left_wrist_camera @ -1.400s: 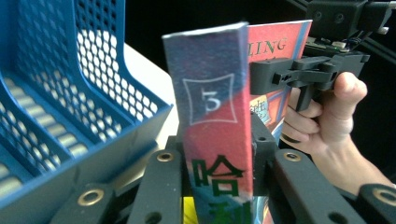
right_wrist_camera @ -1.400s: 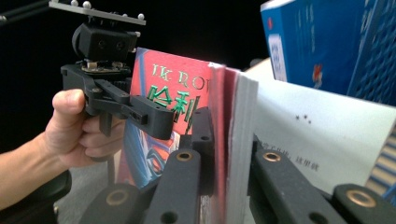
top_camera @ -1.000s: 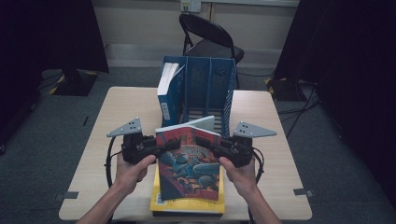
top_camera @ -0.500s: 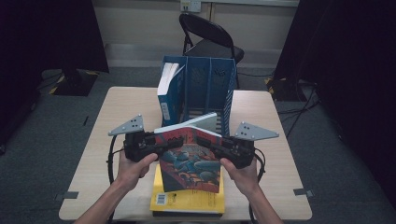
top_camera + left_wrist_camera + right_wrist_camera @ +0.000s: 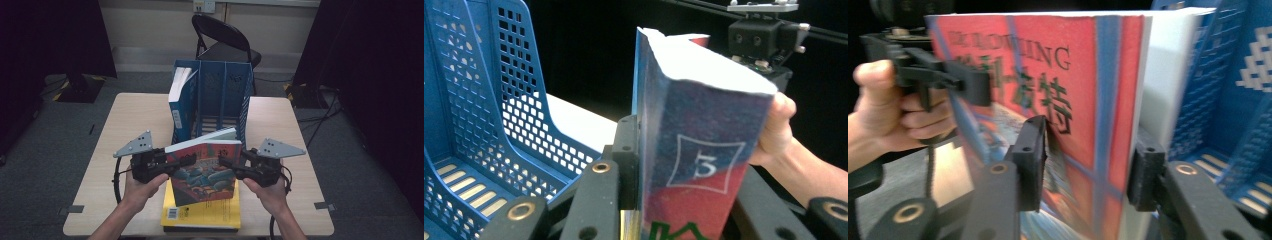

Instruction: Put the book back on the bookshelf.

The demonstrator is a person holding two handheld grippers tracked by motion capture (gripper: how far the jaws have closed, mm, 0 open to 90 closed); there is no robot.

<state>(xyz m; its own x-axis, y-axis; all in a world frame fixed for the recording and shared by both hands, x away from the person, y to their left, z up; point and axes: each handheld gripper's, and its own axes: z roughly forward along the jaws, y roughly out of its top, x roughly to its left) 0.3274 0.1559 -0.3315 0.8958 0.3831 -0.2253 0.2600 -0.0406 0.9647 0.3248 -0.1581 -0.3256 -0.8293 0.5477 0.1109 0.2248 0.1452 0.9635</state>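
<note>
The red book (image 5: pixel 205 170) is being held above the yellow book (image 5: pixel 202 212), before the blue rack (image 5: pixel 220 95); it is being clamped by the left gripper (image 5: pixel 167 160), while the right gripper's (image 5: pixel 227 164) jaws, just opening, are seemingly standing slightly off its covers.

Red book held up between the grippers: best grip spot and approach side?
Grip the red book across its thickness at the short side edges, one gripper coming in from each side. It stands tilted up off the yellow book, so both edges are free. The left gripper already clamps the spine end that way.
</note>
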